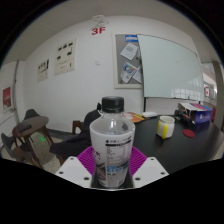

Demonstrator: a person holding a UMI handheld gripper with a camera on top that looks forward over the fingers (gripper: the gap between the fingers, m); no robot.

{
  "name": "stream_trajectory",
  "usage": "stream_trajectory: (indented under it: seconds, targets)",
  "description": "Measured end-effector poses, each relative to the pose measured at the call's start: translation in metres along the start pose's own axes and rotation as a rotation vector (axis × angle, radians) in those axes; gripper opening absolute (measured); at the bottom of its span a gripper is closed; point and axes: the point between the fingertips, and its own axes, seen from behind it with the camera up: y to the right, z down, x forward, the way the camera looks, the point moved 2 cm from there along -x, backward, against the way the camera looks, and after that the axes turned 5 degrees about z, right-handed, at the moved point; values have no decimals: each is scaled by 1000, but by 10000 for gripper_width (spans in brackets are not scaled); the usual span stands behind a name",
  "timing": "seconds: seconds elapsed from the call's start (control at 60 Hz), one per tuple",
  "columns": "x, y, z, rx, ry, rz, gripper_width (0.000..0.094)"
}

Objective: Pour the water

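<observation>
A clear plastic water bottle point(112, 143) with a black cap and a white label stands upright between my gripper's fingers. My gripper point(112, 168) is shut on the bottle: both magenta pads point(89, 158) press its sides and hold it above the dark table point(185, 140). A yellow cup point(165, 126) stands on the table beyond the fingers, to the right of the bottle.
A colourful box point(195, 112) and other items lie at the table's far right. Chairs point(32, 130) stand to the left. A whiteboard point(172, 68) and posters hang on the white wall behind.
</observation>
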Motion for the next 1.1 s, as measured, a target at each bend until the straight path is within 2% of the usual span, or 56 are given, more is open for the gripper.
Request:
stream_trajectory:
  seconds: [0.117, 0.217, 0.383, 0.45, 0.533, 0.6, 0.7, 0.817, 0.933, 0.95, 0.967, 1.1]
  targets:
    - [-2, 3, -58, 88, 68, -66, 387]
    - [5, 9, -125, 286, 134, -179, 387]
    - [28, 23, -233, 793, 194, -465, 383]
    - [47, 54, -254, 1059, 187, -595, 383]
    - [69, 84, -271, 1362, 178, -698, 383]
    - [87, 108, -273, 1595, 171, -752, 382]
    - [135, 147, -247, 1898, 148, -807, 384]
    - [162, 169, -217, 2171, 112, -790, 386]
    - [177, 168, -194, 2239, 80, -766, 386]
    - [156, 162, -184, 2229, 84, -769, 387]
    - [172, 168, -194, 2236, 72, -763, 384]
    - [167, 164, -202, 2171, 36, -764, 386]
